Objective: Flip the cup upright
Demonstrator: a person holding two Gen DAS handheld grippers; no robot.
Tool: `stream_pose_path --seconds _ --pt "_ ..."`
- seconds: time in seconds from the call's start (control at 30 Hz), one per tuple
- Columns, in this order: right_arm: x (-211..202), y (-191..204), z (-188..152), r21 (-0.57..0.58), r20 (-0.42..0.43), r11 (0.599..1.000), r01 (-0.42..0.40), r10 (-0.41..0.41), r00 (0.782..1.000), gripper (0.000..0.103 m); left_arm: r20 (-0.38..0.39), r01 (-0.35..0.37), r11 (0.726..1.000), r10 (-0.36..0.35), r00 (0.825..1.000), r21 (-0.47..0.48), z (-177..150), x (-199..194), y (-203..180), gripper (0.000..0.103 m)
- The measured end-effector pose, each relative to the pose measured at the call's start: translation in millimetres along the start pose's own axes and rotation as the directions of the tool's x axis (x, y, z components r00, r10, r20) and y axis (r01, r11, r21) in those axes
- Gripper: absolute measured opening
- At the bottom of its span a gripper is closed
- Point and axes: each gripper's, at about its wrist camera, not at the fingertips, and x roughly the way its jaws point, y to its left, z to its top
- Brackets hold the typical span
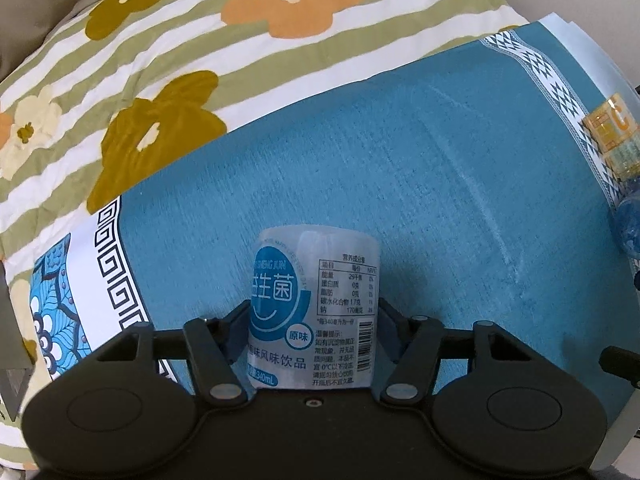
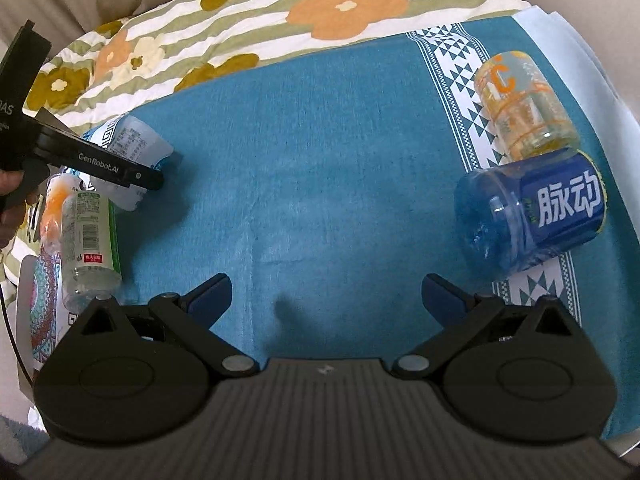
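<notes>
Left-wrist view, left to right: striped floral quilt (image 1: pixel 160 60) at the far side, teal patterned tablecloth (image 1: pixel 400 180) below it, and at centre the clear plastic cup cut from a white-and-blue labelled drink bottle (image 1: pixel 314 308), clamped between the blue pads of the left gripper (image 1: pixel 314 316); label text reading upright, far end appearing closed, though open rim or base not decidable from this angle. At the right edge, glimpses of an orange-printed clear cup (image 1: pixel 612 136) and a blue one below it. Right-wrist view, left to right: left gripper (image 2: pixel 120 170) closed on the same white-labelled cup (image 2: pixel 138 148) near the cloth's left border, apparently tilted or lying close to the cloth; just beside it, a green-labelled clear bottle cup (image 2: pixel 90 236) on its side; bare cloth at centre beneath the right gripper (image 2: pixel 326 300), fingers wide apart and holding nothing; at right, orange-printed clear cup (image 2: pixel 524 108) touching a blue translucent cup with white characters (image 2: pixel 536 212), both on their sides. For the step in hand: firm, even grip at mid-body without crushing thin plastic; smooth wrist rotation until open end faces up; base set flat on cloth, away from the neighbouring green-labelled cup, before release.
</notes>
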Motion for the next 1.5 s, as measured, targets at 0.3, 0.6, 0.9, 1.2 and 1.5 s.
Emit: stream_pose_path --seconds 0.3,0.6,0.9,1.2,1.5 --pt "-10.2 -2.5 -0.7 -0.005 0.018 1.0 -0.01 0.01 1.0 0.103 0.036 0.009 1.0 -0.008 0.999 -0.019 0.3 -17.3 -11.5 0.065" --pt "-39.7 -18.2 -3.3 -0.038 0.049 0.999 -0.024 0.025 0.998 0.103 0.09 0.092 0.984 -0.079 0.993 -0.151 -17.5 -56.5 -52.1 0.065" --pt "-72.5 -44.3 -8.7 -0.123 0.087 0.992 -0.036 0.047 0.995 0.103 0.113 0.158 0.935 -0.128 0.985 -0.318 -59.8 -63.6 -109.1 0.065" --pt "-72.3 -67.4 -30.1 -0.178 0.04 0.983 -0.052 0.06 0.997 0.103 0.126 0.169 0.877 -0.125 0.984 -0.45 -89.0 -43.6 -143.7 0.065" --pt "-65.3 -83.3 -45.4 -0.164 0.009 0.985 -0.062 0.065 0.998 0.103 0.111 0.15 0.86 -0.11 0.988 -0.488 -97.7 -25.3 -151.0 0.067"
